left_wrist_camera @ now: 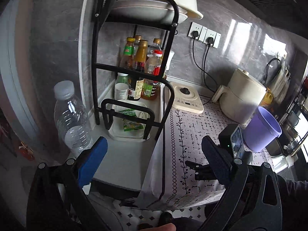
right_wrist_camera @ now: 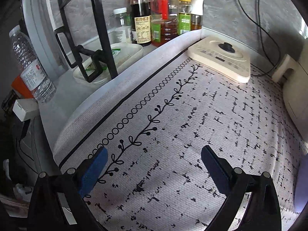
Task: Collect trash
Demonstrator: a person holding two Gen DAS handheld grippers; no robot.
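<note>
From the left wrist, the left gripper (left_wrist_camera: 154, 152) has its fingers spread wide with nothing between them. A nearly empty plastic bottle (left_wrist_camera: 71, 115) stands upright on the white surface (left_wrist_camera: 123, 159), just beside the left finger but not touching it. Beyond it, a white tray (left_wrist_camera: 128, 122) with green wrappers (left_wrist_camera: 133, 126) lies under the black rack (left_wrist_camera: 132, 69). A purple bin (left_wrist_camera: 262, 129) stands tilted at the right, apart from the bottle, with the right gripper's body before it. Nothing looks collected yet, so the task seems near its start, with the bottle the likely first pick.

From the right wrist, the right gripper (right_wrist_camera: 154, 163) hovers over the patterned cloth (right_wrist_camera: 192, 125), fingers wide and empty. The bottle (right_wrist_camera: 28, 63) stands far left, well apart; the wrappers (right_wrist_camera: 92, 67) lie in the tray (right_wrist_camera: 127, 55) behind the rack (right_wrist_camera: 100, 28). No trash is on the cloth itself.
</note>
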